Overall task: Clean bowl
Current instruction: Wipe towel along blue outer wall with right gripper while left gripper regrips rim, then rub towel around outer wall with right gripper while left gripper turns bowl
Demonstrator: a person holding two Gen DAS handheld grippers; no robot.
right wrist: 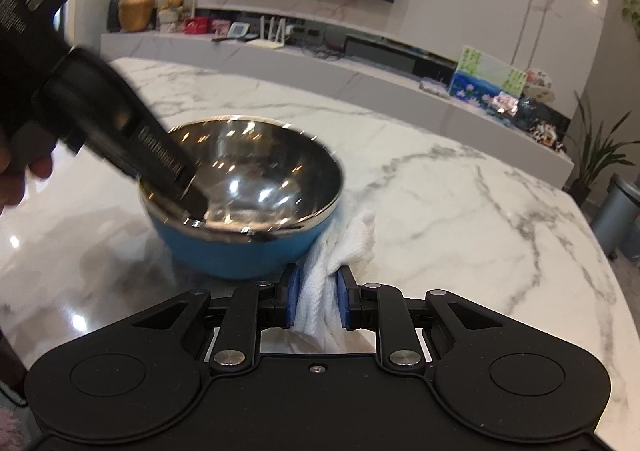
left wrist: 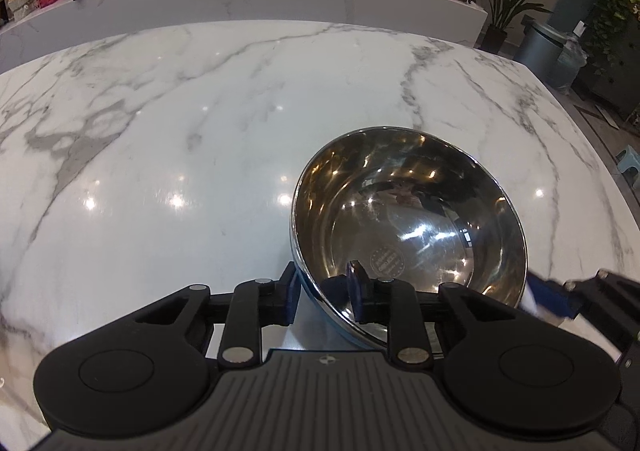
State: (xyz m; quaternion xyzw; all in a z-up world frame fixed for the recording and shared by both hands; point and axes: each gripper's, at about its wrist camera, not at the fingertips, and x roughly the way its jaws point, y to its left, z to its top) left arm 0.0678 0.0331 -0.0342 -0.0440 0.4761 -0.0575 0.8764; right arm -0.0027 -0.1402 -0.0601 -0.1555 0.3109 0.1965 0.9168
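A steel bowl (left wrist: 412,219) with a blue outside (right wrist: 244,251) stands on the white marble table (left wrist: 160,155). My left gripper (left wrist: 326,293) is shut on the bowl's near rim, one finger inside and one outside; in the right wrist view it (right wrist: 188,191) reaches in from the upper left onto that rim. My right gripper (right wrist: 316,299) is shut on a white cloth (right wrist: 336,251), which is pressed against the bowl's blue outer wall at its right side. The right gripper also shows blurred in the left wrist view (left wrist: 560,295), beside the bowl.
The marble table (right wrist: 460,203) stretches far and right of the bowl. Behind it runs a long marble shelf (right wrist: 360,67) with boxes, a router and pictures. A grey bin (right wrist: 616,211) and a potted plant (left wrist: 500,7) stand off the table's right edge.
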